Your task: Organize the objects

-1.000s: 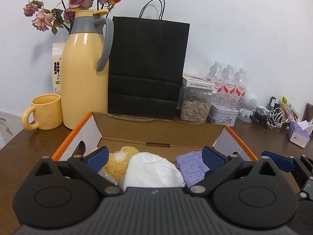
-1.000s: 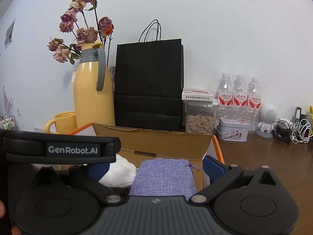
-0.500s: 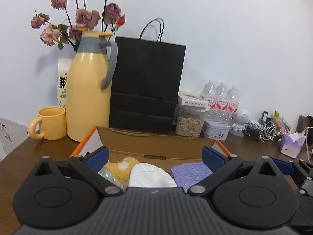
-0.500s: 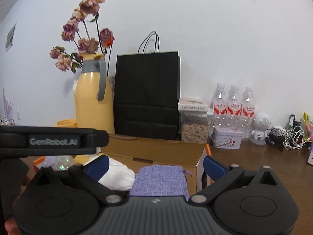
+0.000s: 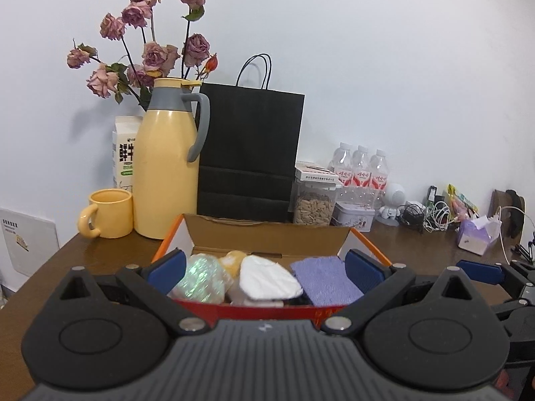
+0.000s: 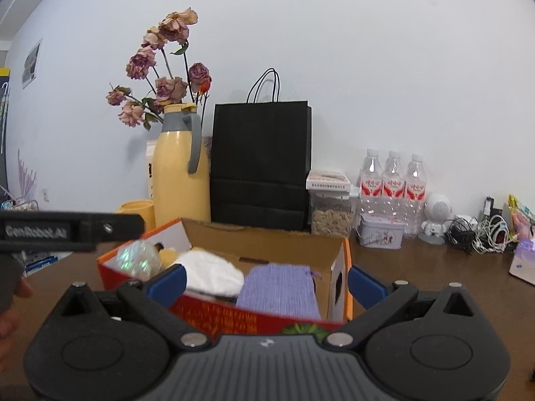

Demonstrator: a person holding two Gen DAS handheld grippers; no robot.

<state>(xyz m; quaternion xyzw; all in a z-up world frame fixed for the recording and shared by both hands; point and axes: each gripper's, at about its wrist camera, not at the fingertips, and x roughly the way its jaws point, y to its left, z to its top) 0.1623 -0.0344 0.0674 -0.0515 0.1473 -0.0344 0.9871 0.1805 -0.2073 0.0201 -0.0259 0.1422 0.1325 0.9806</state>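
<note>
Reading perhaps "GenRobot.AI", the left hand-held gripper [image 5: 264,269] and right hand-held gripper [image 6: 265,282] gape, released.

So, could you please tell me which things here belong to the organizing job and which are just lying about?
Job: cardboard box, purple fabric pouch, white pouch, iridescent bundle.

Lying about: yellow thermos jug, yellow mug, black paper bag, water bottles, seed jar.

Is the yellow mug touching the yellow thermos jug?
Cannot tell. In the left wrist view the yellow mug overlaps the yellow thermos jug, with no visible gap; the right wrist view hides most of the mug.
</note>
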